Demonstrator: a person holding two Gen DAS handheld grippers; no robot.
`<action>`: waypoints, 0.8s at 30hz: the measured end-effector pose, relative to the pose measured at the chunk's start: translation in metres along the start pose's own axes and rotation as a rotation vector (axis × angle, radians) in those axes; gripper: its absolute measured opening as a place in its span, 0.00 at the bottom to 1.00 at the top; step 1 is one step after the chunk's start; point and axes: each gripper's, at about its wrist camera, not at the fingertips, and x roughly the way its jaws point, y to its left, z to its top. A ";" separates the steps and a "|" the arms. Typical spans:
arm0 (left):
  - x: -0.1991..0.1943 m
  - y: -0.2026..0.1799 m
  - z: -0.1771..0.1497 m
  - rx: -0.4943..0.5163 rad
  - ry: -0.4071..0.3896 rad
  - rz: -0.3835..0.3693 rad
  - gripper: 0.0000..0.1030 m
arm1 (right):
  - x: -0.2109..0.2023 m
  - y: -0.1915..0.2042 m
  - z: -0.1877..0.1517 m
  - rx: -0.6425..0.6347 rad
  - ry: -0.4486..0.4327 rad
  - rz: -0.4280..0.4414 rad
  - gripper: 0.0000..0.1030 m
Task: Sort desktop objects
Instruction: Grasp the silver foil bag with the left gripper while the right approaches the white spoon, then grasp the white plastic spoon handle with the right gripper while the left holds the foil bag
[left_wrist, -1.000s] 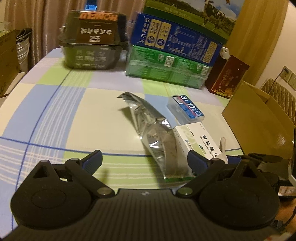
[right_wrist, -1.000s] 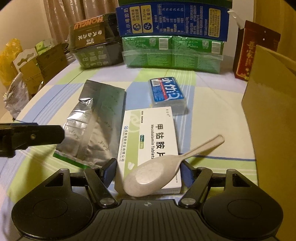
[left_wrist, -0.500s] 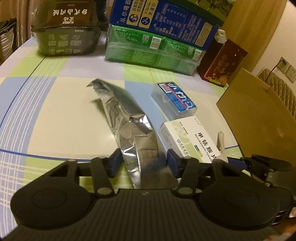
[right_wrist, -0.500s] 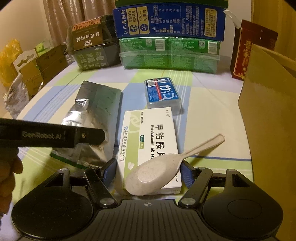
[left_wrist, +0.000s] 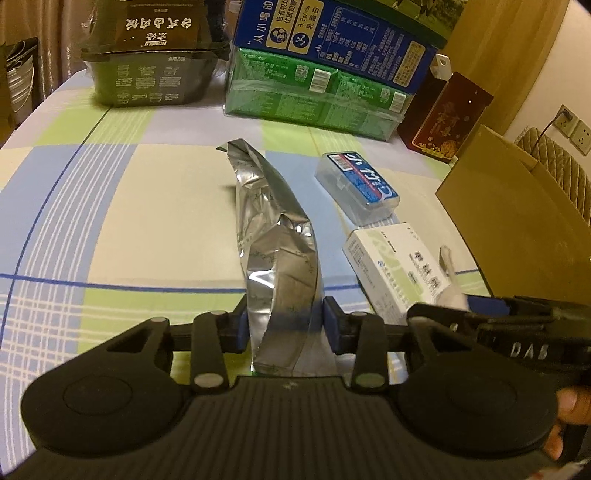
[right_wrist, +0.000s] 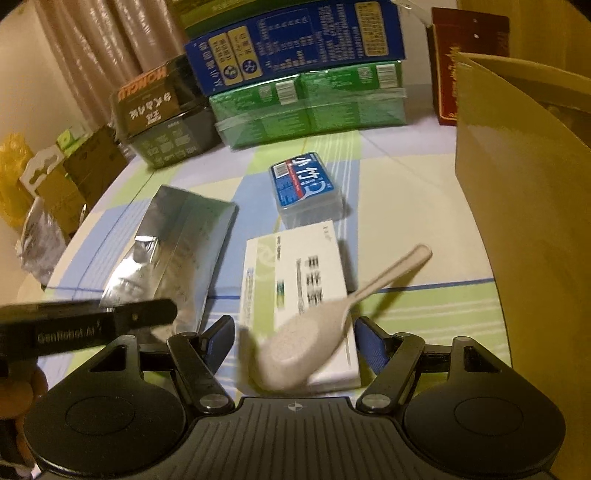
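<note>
Foil pouch (left_wrist: 275, 236): left gripper (left_wrist: 284, 326) has just closed onto it, ready to lift; right gripper (right_wrist: 295, 339) pinches the medicine box (right_wrist: 299, 291).

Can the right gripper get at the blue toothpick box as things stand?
Probably not yet: the right gripper already holds the spoon, and the white medicine box lies before the blue toothpick box.

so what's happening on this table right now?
A person is sorting table clutter with two handheld grippers. The left gripper has just been closing and now pinches the near end of the silver foil pouch. The right gripper holds the medicine box, with a pale spoon lying on top. A blue-labelled plastic case still sits on the tablecloth, beside a cardboard box.
</note>
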 end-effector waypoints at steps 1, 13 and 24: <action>-0.001 0.000 -0.001 0.001 0.001 0.001 0.32 | 0.000 -0.001 0.000 0.005 0.001 0.000 0.67; -0.012 -0.006 -0.011 0.018 0.005 0.010 0.31 | -0.002 -0.006 0.003 0.022 -0.016 -0.041 0.40; -0.026 -0.009 -0.025 0.034 0.017 0.017 0.31 | -0.021 -0.008 0.000 0.017 -0.048 -0.084 0.13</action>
